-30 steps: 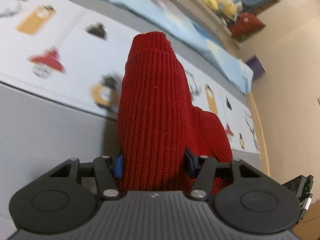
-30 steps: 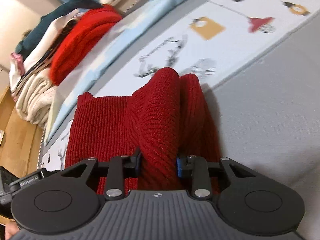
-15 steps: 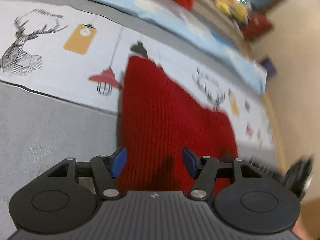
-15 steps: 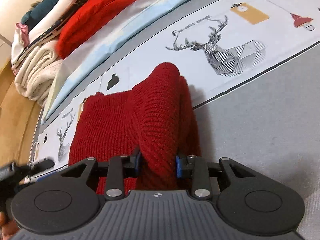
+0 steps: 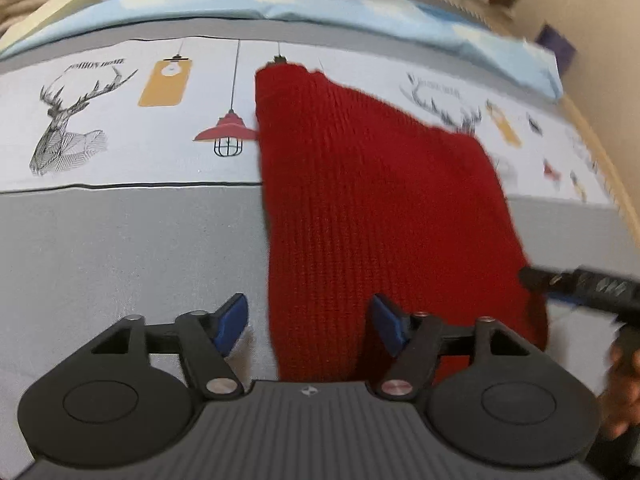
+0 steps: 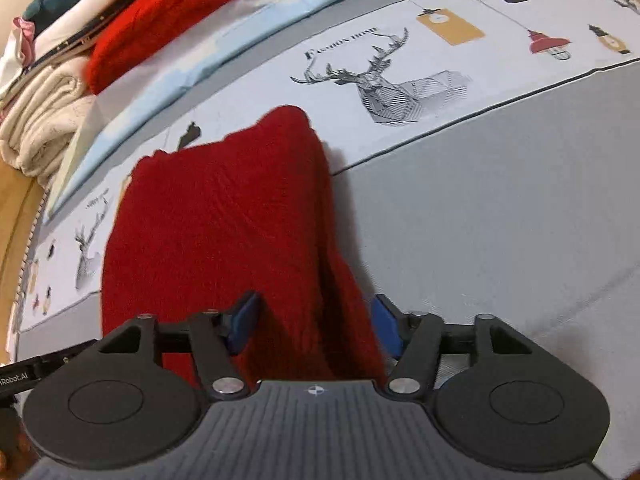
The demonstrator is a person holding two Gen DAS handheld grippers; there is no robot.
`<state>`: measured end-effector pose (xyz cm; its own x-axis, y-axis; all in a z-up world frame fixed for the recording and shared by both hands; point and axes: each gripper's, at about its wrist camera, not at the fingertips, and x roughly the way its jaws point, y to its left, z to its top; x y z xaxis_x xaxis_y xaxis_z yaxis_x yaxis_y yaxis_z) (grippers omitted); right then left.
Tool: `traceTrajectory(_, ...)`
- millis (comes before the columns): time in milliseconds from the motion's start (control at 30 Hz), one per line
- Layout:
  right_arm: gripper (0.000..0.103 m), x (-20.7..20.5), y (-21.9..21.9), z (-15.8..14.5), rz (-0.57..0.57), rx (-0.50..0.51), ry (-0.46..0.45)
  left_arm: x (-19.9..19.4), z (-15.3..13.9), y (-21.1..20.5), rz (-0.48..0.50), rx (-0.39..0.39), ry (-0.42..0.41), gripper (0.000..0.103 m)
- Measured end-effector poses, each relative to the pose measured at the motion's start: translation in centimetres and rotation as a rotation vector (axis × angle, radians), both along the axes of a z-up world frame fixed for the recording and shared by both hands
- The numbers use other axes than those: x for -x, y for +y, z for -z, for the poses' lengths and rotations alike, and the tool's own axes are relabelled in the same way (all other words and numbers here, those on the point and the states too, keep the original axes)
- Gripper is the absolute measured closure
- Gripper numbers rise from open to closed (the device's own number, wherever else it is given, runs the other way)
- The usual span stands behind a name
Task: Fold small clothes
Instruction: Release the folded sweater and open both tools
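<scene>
A red knitted garment (image 5: 372, 200) lies flat on the grey and white printed bedspread (image 5: 120, 248). It also shows in the right wrist view (image 6: 224, 216), folded over with a thicker edge on its right side. My left gripper (image 5: 308, 322) is open just above the garment's near left edge, holding nothing. My right gripper (image 6: 314, 320) is open over the garment's near right edge, holding nothing. The right gripper shows at the right of the left wrist view (image 5: 580, 284).
A stack of folded clothes, red (image 6: 160, 16) on cream (image 6: 44, 120), sits at the back left of the bed. A light blue sheet (image 5: 320, 4) runs along the far side. A wooden bed edge (image 6: 12, 216) is on the left.
Both grippers have opened and let go of the red garment. It has dropped from a raised fold to lying flat on the bedspread. Both grippers have drawn back a little.
</scene>
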<state>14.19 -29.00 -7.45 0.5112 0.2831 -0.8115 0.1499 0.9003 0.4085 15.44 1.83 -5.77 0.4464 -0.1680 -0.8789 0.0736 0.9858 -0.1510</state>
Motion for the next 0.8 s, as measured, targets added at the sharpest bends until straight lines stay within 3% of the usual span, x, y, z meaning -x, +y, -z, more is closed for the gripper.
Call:
traceTrajectory(33,0.038,0.1,0.0,-0.3,-0.012,0.022,0.0,0.1,0.1,-0.1,0.008,-0.024,-0.003,0.018)
traceTrajectory(133,0.037,0.5,-0.1,-1.3,-0.035,0.095,-0.019,0.6,-1.0,-0.4,0.029,-0.085,-0.028,0.019)
traceTrajectory(300,0.039,2.3,0.3,-3.9,-0.041,0.35,-0.12,4.9,-5.3,-1.4,0.099,-0.214,-0.205,0.016)
traceTrajectory(433,0.038,4.9,0.5,-6.5,-0.027,0.365,-0.254,10.3,-8.6,-1.3,0.082,-0.127,-0.325,0.014)
traceTrajectory(533,0.029,8.5,1.1,-8.4,-0.032,0.36,-0.373,14.6,-9.9,-1.5,0.035,-0.087,-0.398,0.012)
traceTrajectory(700,0.016,15.1,2.2,-9.1,-0.057,0.339,-0.462,19.0,-9.9,-1.9,-0.04,-0.076,-0.423,0.012)
traceTrajectory(800,0.012,17.6,2.5,-9.0,-0.028,0.319,-0.458,20.1,-8.4,-1.5,-0.092,-0.046,-0.391,0.0)
